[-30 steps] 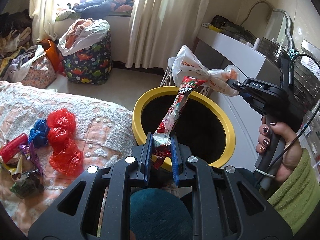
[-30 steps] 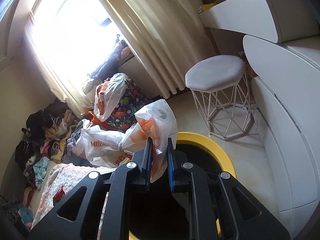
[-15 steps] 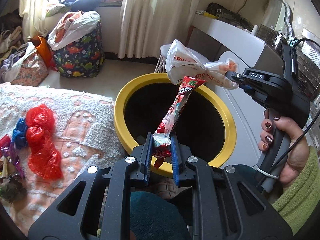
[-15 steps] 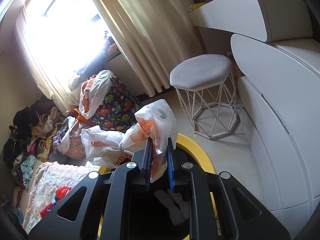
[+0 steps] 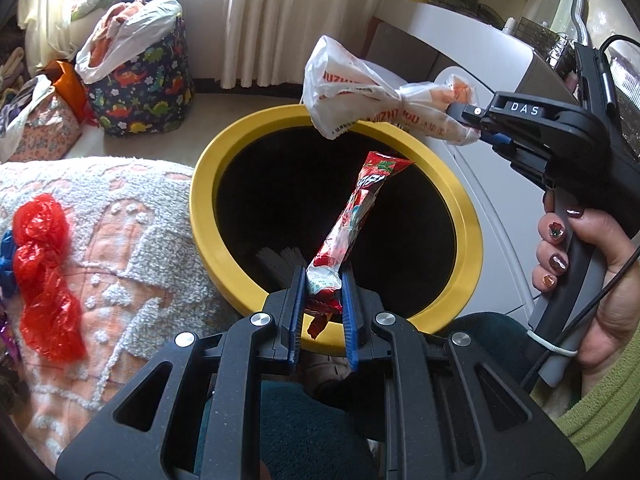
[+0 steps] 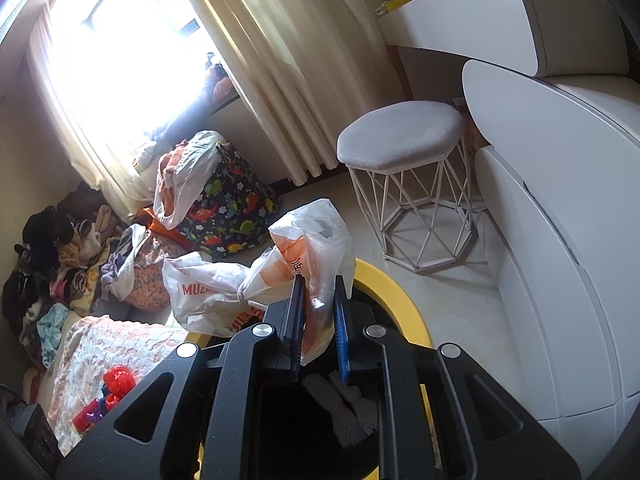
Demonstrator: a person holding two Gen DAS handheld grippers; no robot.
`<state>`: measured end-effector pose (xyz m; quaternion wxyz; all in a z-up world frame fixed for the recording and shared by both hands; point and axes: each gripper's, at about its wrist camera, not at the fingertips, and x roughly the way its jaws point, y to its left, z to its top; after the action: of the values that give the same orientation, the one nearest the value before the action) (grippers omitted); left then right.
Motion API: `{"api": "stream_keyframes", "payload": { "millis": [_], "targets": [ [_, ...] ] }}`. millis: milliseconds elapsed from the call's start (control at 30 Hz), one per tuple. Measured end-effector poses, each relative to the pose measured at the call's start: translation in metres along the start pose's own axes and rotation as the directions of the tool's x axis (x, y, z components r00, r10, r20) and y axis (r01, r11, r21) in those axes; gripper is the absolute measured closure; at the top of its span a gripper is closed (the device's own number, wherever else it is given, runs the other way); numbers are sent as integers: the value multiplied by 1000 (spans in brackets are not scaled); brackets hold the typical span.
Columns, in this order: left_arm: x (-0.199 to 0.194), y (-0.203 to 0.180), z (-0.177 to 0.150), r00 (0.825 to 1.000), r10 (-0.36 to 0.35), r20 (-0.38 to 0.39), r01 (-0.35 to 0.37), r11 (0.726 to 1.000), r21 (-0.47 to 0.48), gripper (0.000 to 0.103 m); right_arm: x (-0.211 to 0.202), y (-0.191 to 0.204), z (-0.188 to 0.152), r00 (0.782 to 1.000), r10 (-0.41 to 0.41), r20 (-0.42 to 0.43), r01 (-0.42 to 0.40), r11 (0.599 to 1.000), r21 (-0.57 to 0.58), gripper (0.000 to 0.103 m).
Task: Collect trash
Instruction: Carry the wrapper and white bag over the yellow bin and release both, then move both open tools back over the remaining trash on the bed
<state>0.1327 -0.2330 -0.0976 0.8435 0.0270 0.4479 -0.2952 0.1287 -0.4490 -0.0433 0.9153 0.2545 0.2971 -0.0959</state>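
**Two pieces of trash held over the yellow bin**

The red wrapper [image 5: 352, 216] sits at the centre of the left wrist view, its lower end pinched between the closed fingers of the left gripper [image 5: 323, 288]. It slants up and to the right over the dark mouth of the yellow bin [image 5: 208, 184], which fills the middle of the frame. Something pale lies in the bin's bottom, too dim to name.

Above the bin's far rim, in the upper right, the white plastic bag [image 5: 360, 92] with orange lettering hangs out sideways from the right gripper [image 5: 476, 124], whose fingers are clamped on its bunched end. A hand [image 5: 588, 264] at the right edge grips that tool's handle. In the right wrist view the same bag [image 6: 248, 280] billows to the left of the fingers, with the bin [image 6: 392, 288] just below.

At the left edge of the left view, a red plastic bag [image 5: 44, 276] lies on the bedspread [image 5: 132, 240]. A dinosaur-print sack [image 5: 140, 92] stands at upper left, and a white stool [image 6: 404, 148] shows at the right view's upper right.
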Motion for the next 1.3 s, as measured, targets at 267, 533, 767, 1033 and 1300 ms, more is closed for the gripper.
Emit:
{"api": "stream_keyframes", "payload": {
  "millis": [267,533,767,1033,1300],
  "targets": [
    [11,2,6,1000,-3,-21,3,1000,-22,89,7,5,-2,999,20,-38,-21,1000,-16,81],
    [-4,9,5,998,25,53,-21,997,-73,17,8,6,-3,999,17,-40,-17,1000,-12,53],
    [-29,16,2,987,84,138,-69,992,-107,11,1,16,-2,998,54,-15,-55,998,-37,44],
    [-60,35,-2,963,171,208,-139,977,-161,11,-9,40,-5,993,122,3,-121,989,-85,40],
    [-85,54,-7,940,227,255,-175,962,-212,11,-17,67,-9,984,181,2,-178,973,-150,40]
  ]
}}
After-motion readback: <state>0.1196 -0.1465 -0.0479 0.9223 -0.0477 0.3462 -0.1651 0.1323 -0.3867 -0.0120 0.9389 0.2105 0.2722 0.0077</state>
